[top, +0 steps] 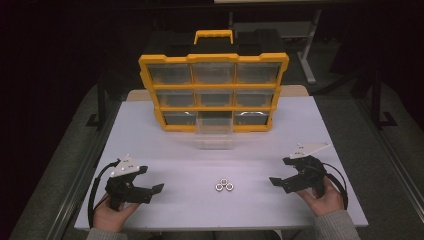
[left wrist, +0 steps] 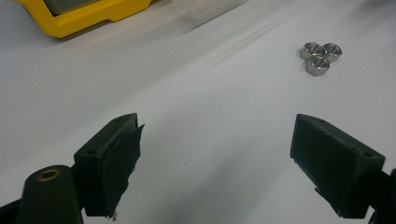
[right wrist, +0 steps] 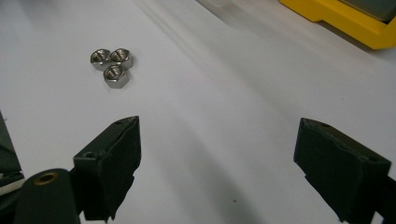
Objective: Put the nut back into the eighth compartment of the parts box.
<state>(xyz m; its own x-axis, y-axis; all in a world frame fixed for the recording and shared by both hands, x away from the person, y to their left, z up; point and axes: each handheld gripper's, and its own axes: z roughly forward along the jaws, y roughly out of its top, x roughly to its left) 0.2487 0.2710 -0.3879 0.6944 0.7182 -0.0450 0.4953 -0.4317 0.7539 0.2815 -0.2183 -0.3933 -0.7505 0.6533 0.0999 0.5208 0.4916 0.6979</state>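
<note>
**Both grippers wide open, nuts sitting untouched in the middle**

So you had the left gripper [top: 152,179] parked near the table's [top: 150,130] front left corner, jaws spread wide with nothing between them. Same deal on the other side: the right gripper [top: 280,171] sat near the front right, jaws released, gripping nothing. Both pointed inward toward the centre.

The three nuts [top: 225,185] were lying flat on the table, bunched in a little triangle and touching each other, roughly midway between your two grippers and well apart from both. In the left gripper view they showed up at the upper right [left wrist: 321,57]; in the right gripper view, upper left [right wrist: 112,65].

Behind them the yellow organizer [top: 213,92] stood upright at the far end, with one clear drawer [top: 214,134] pulled out of the bottom middle slot.
</note>
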